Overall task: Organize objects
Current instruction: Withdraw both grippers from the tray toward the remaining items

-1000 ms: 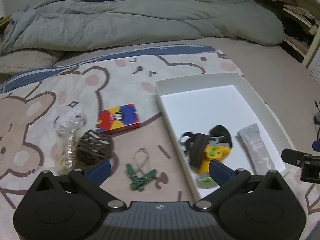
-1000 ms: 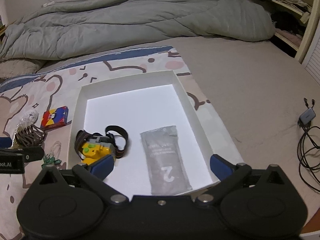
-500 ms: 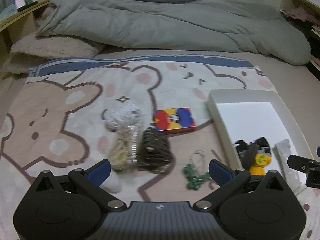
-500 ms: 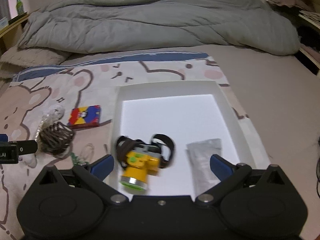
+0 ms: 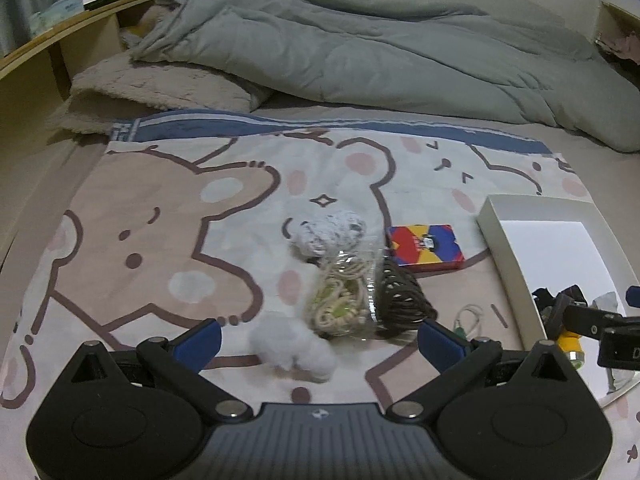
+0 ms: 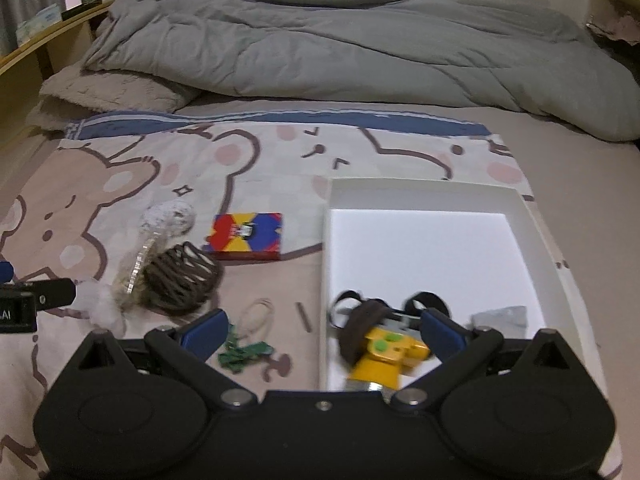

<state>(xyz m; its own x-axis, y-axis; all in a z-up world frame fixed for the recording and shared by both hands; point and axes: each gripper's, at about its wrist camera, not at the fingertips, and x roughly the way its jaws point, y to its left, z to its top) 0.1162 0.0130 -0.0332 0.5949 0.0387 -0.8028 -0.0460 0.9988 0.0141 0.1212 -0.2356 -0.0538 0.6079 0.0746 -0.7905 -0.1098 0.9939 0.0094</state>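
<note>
A white box point(image 6: 528, 216) lies on the bear-print sheet and holds a yellow headlamp point(image 6: 384, 350) and a grey pouch point(image 6: 502, 318). Left of it lie a red, yellow and blue card box point(image 5: 424, 246), a brown wire ball point(image 5: 400, 300), a clear bag of cord point(image 5: 344, 300), a speckled white ball point(image 5: 328, 230), a white fluffy ball point(image 5: 292, 348) and a green ornament point(image 6: 244, 352). My left gripper point(image 5: 318, 342) is open and empty just above the fluffy ball and cord bag. My right gripper point(image 6: 322, 330) is open and empty over the box's left wall.
A grey duvet point(image 5: 380, 52) and a fleece pillow point(image 5: 160, 88) lie across the back of the bed. A wooden headboard shelf point(image 5: 48, 36) with a green bottle stands at the far left. The white box also shows at the right of the left wrist view point(image 5: 496, 224).
Both grippers have swung left. The left gripper went from over the box edge to above the fluffy ball and cord bag. The right gripper went from the box middle to its left wall.
</note>
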